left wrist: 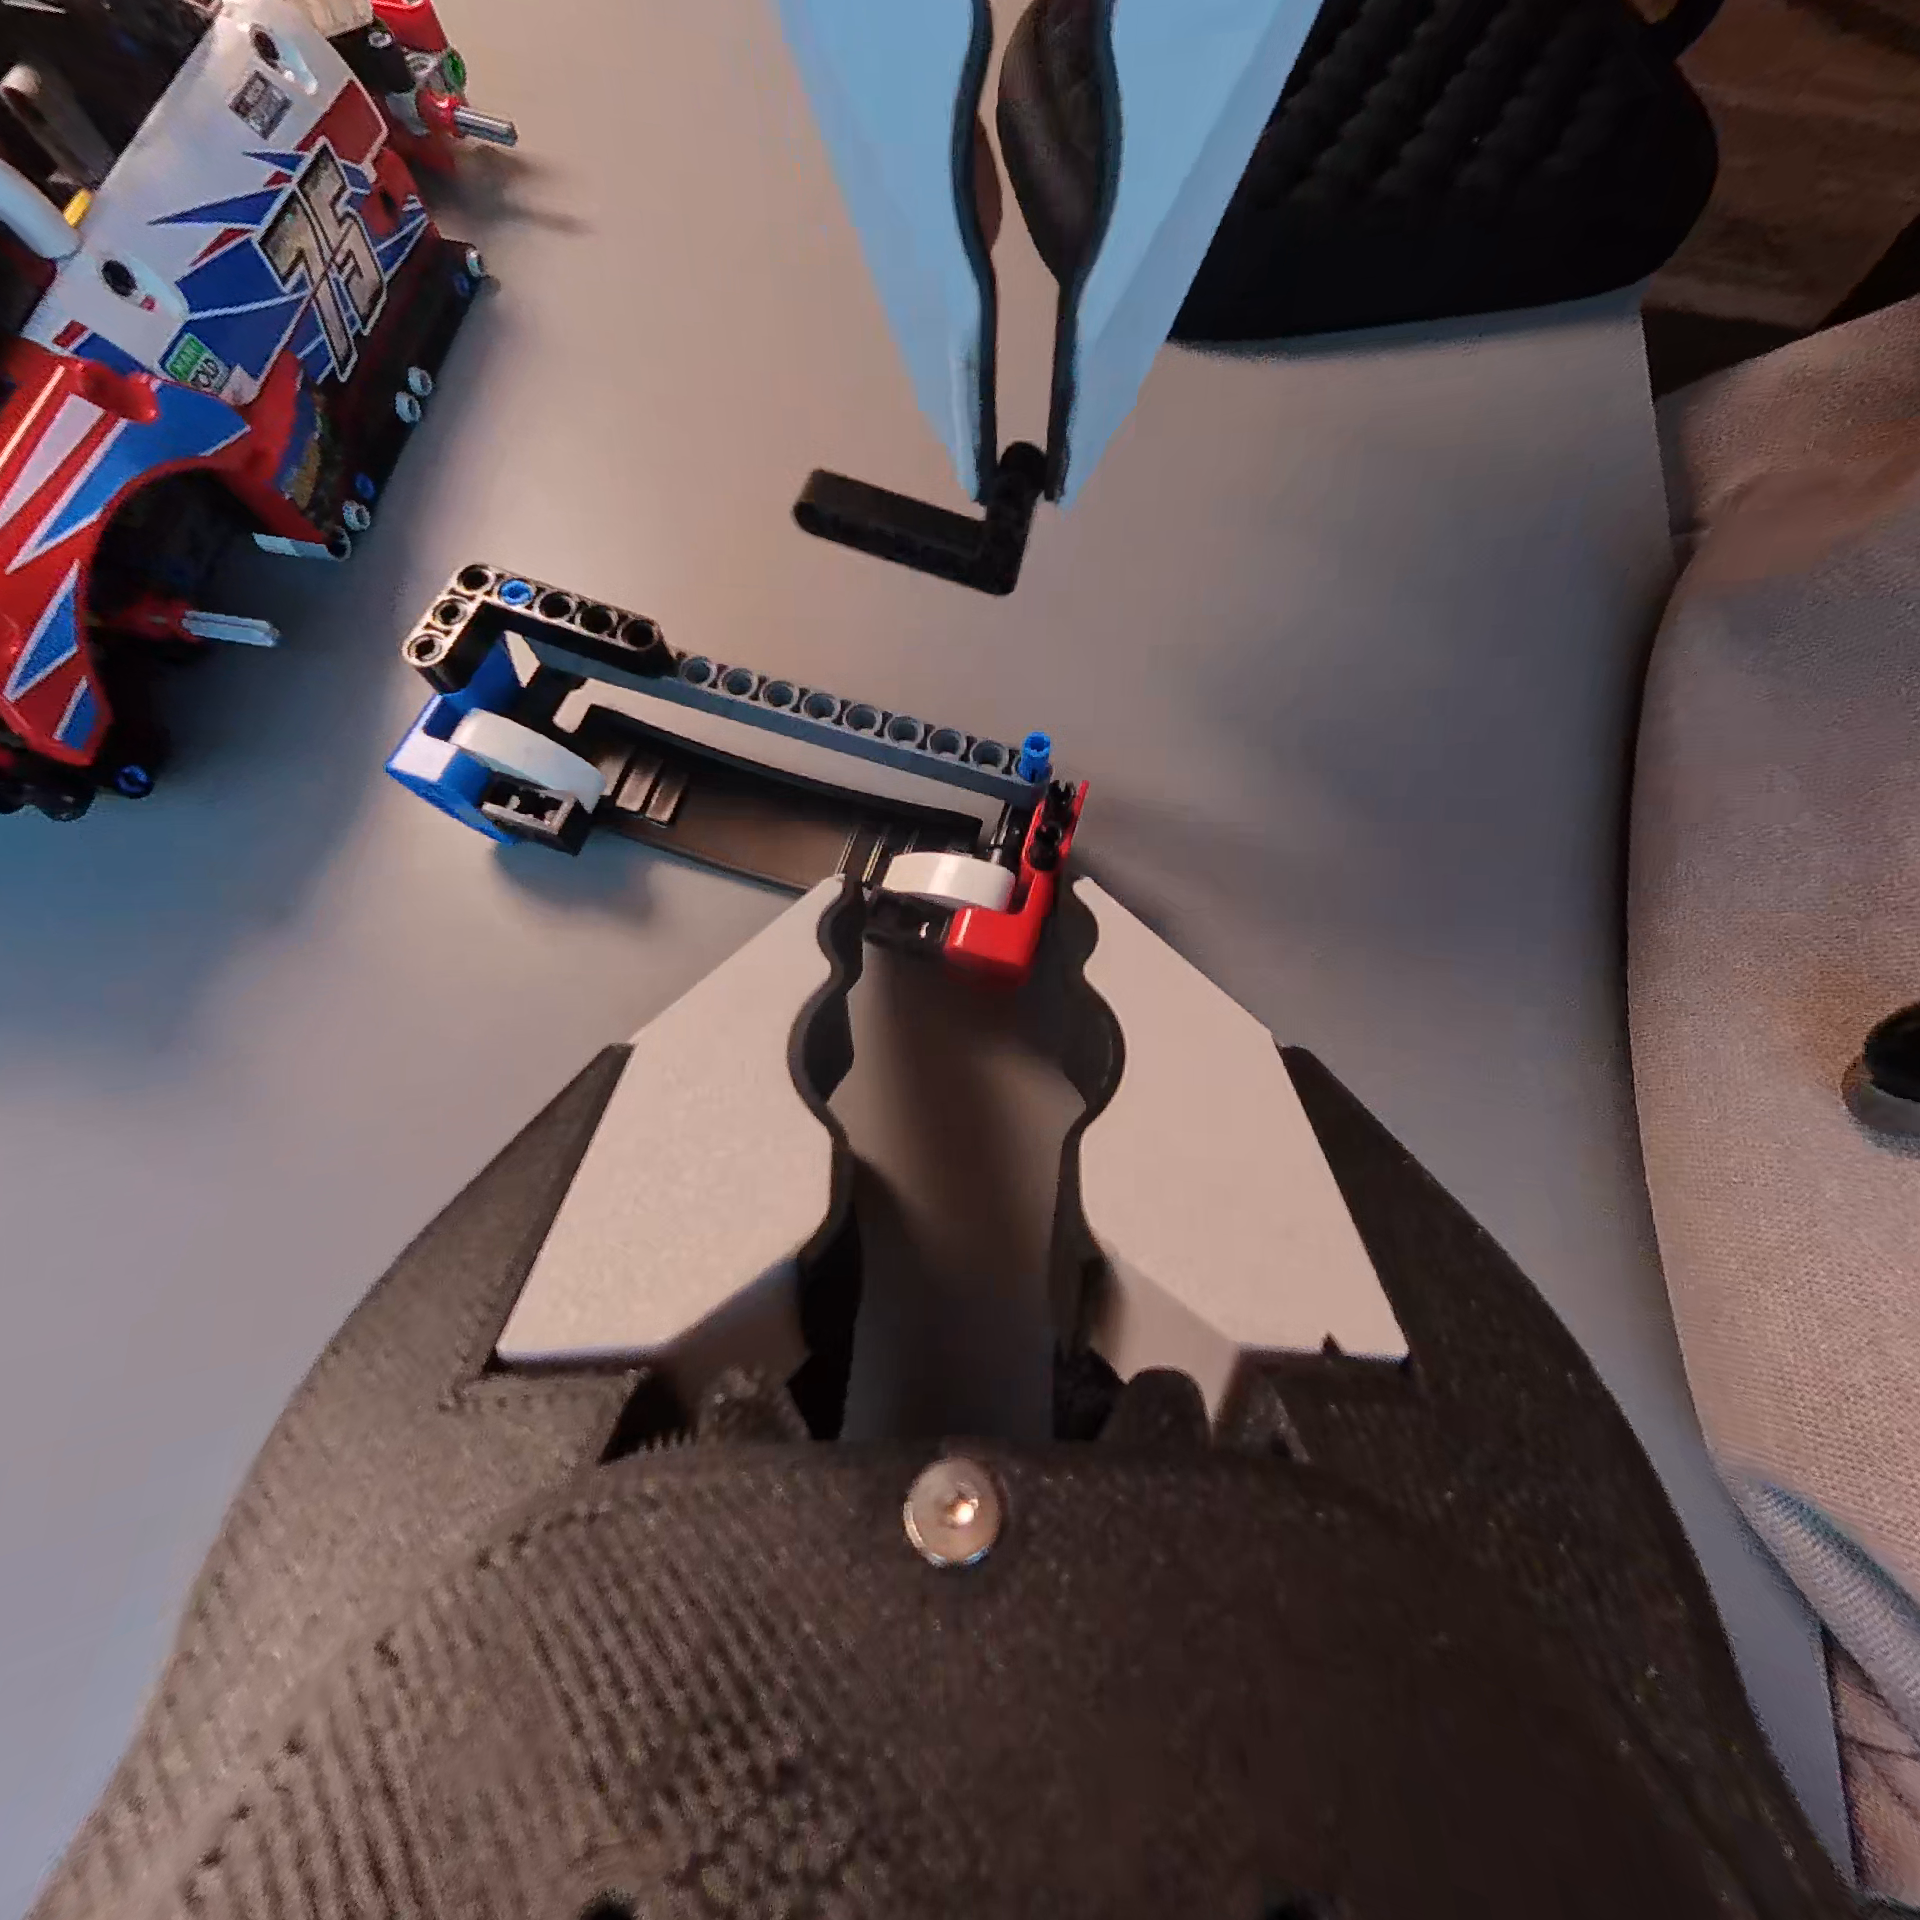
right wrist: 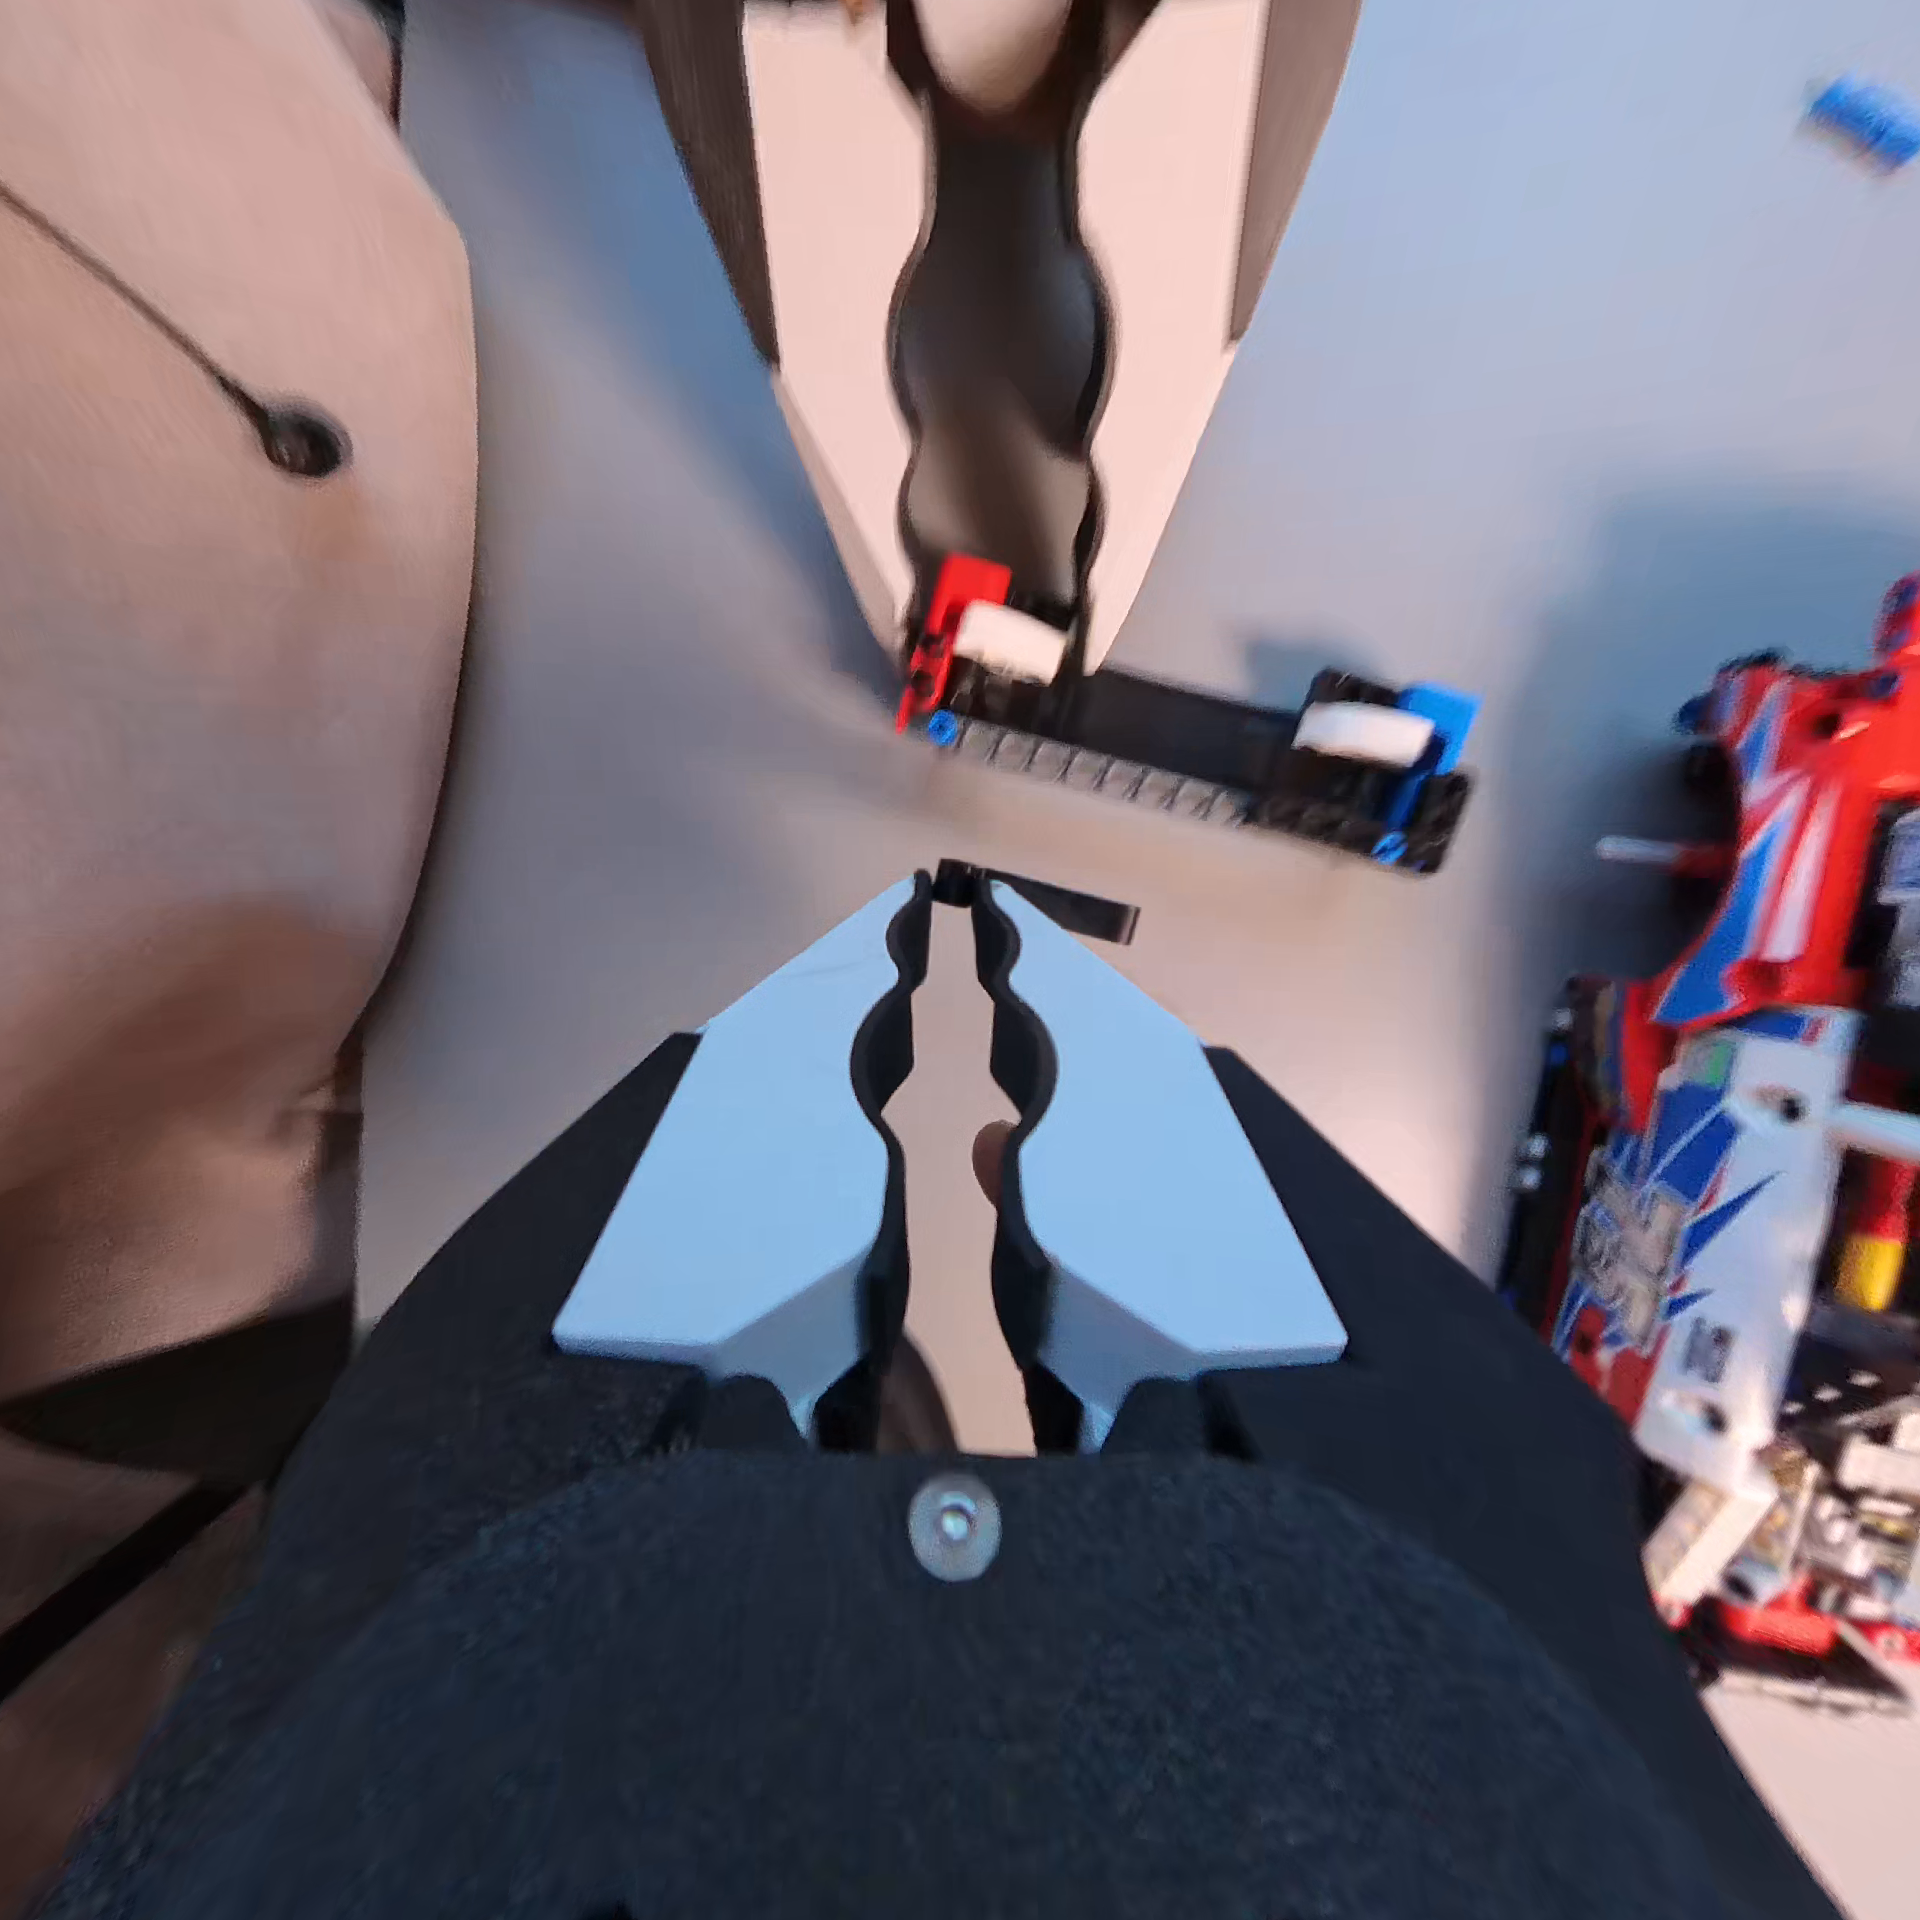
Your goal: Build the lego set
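Observation:
A lego sub-assembly [left wrist: 831,717] lies on the grey table: a long grey holed beam, a black plate, a blue and white end at the left, a red and white end [left wrist: 997,914] at the right. My left gripper [left wrist: 956,904] is closed around the red end. It also shows in the right wrist view [right wrist: 997,634] on that same end of the sub-assembly [right wrist: 1143,748]. My right gripper [right wrist: 951,883] is shut on a black L-shaped beam [right wrist: 1070,914] and holds it just behind the sub-assembly. In the left wrist view the right gripper [left wrist: 1013,468] holds the L-shaped beam [left wrist: 914,520] by its short arm.
A built red, white and blue race car [left wrist: 187,364] stands at the left of the table; in the right wrist view the car [right wrist: 1766,1143] is at the right. A person's beige garment [left wrist: 1787,935] lies along the table's right edge. A small blue piece [right wrist: 1860,120] lies farther off. Tip to tip, the grippers are about 6 cm apart.

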`<state>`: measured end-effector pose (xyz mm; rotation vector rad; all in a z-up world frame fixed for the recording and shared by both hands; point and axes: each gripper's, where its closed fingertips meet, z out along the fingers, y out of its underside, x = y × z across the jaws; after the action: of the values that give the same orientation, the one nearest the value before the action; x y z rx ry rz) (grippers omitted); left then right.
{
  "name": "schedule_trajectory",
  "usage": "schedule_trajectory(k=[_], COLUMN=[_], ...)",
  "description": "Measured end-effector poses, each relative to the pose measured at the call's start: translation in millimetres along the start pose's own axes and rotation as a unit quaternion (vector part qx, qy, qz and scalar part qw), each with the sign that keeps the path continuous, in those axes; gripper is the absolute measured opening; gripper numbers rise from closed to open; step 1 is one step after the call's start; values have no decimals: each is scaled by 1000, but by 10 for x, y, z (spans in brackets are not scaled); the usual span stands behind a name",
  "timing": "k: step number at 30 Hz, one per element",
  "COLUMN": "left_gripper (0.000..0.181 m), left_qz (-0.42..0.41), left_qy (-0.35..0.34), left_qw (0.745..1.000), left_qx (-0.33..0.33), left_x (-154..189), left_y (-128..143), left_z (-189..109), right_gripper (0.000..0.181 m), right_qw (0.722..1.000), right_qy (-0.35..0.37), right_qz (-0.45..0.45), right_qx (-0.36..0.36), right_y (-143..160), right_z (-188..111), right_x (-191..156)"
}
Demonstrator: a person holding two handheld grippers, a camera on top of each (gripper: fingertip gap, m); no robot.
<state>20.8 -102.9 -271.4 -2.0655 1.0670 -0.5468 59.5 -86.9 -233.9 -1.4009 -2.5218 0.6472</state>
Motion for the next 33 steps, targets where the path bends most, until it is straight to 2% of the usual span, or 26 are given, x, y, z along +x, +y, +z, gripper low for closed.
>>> schedule_trajectory(k=[1,4,8,14,18,25,27,28,30,33], left_gripper=[35,35,35,35,35,35,35,35,35,35], left_qz=[-4,-17,-22,-25,-25,-24,-24,-24,-26,-34], left_qy=[-3,-13,-26,-35,-34,-33,-32,-33,-36,-45], left_qw=[1000,1000,999,999,999,999,999,999,999,998], left_qx=[0,1,4,7,8,10,10,9,8,5], left_x=[-3,-17,-33,-50,-55,-56,-57,-58,-64,-89], left_y=[-4,-15,-24,-16,-14,-13,-13,-12,-7,9], left_z=[6,20,30,20,19,17,16,15,9,-12], right_gripper=[5,5,6,19,16,17,10,5,4,4], right_qw=[999,995,995,999,996,994,994,994,996,998], right_qy=[-4,13,25,42,68,67,66,66,55,43], right_qz=[1,-1,-15,3,-25,1,3,1,6,15], right_qx=[-32,-96,-101,-5,51,83,89,88,71,-35], right_y=[100,261,219,105,150,196,170,164,173,375], right_z=[12,113,303,256,190,203,234,253,250,135], right_x=[-33,-19,-2,19,18,21,15,16,5,19])
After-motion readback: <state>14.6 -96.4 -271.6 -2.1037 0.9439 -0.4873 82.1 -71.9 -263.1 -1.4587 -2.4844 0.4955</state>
